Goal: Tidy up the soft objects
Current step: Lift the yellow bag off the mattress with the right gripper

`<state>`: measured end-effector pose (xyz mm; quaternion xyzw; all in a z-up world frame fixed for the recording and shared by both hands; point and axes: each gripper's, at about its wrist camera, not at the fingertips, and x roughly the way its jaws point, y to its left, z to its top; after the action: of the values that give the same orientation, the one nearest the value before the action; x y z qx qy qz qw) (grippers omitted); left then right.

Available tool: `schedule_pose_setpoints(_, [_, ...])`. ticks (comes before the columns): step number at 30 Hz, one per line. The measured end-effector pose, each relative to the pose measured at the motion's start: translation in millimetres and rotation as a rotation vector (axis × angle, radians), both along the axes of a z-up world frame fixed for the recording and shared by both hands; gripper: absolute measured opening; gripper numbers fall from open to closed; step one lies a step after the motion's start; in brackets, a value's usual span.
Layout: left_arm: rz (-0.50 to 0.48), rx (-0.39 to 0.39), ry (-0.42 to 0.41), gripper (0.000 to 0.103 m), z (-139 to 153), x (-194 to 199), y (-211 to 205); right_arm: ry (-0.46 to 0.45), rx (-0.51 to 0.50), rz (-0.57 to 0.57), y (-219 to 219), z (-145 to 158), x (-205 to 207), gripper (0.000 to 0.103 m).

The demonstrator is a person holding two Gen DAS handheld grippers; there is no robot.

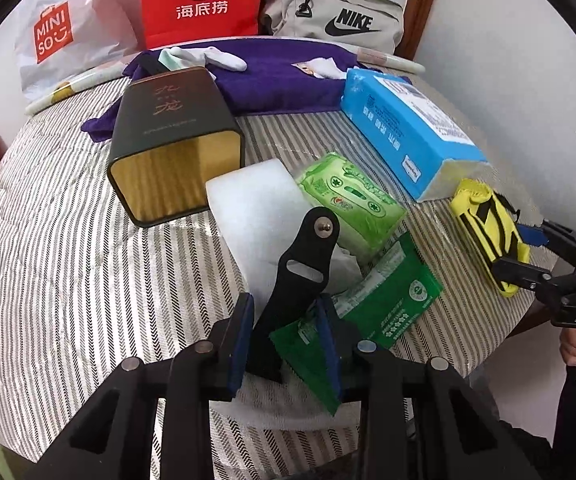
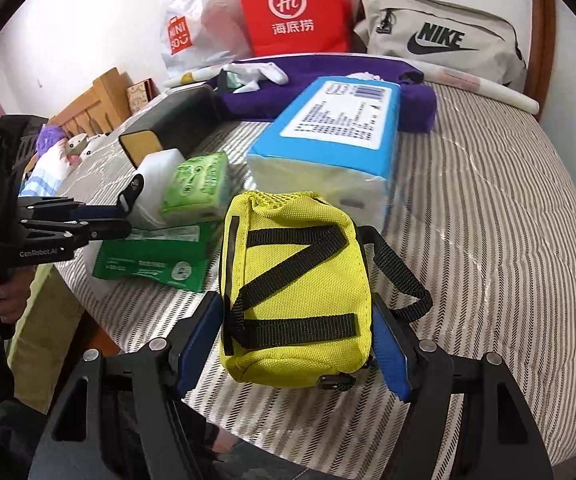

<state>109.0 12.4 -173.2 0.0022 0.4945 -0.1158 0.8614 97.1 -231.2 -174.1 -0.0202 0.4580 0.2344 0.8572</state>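
Observation:
My left gripper (image 1: 285, 340) is shut on a black strap piece (image 1: 300, 272) that sticks up above the striped bed. Under it lie a white foam block (image 1: 255, 208), a light green tissue pack (image 1: 352, 204) and a dark green packet (image 1: 384, 304). My right gripper (image 2: 300, 344) holds a yellow pouch (image 2: 292, 292) with black straps between its blue pads, resting on the bed. The pouch also shows in the left wrist view (image 1: 484, 224). A blue tissue pack (image 2: 336, 136) lies just behind the pouch.
A dark box with a gold end (image 1: 171, 140) lies on its side at left. A purple cloth (image 1: 275, 76) with white socks (image 1: 215, 58) lies at the back. A red bag (image 1: 201, 0), a Miniso bag (image 1: 53, 36) and a Nike bag (image 1: 340, 16) stand against the wall.

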Motion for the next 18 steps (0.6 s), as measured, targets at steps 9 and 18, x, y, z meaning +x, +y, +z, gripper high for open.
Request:
schedule_pose_setpoints(9, [0.038, -0.022, -0.019, 0.022, 12.6, -6.0, 16.6, 0.022, -0.003, 0.0, 0.8, -9.9, 2.2, 0.071])
schedule_pose_setpoints(18, [0.012, -0.03, -0.009, 0.021, 12.1, -5.7, 17.6, 0.03, -0.002, -0.002, 1.5, -14.1, 3.3, 0.071])
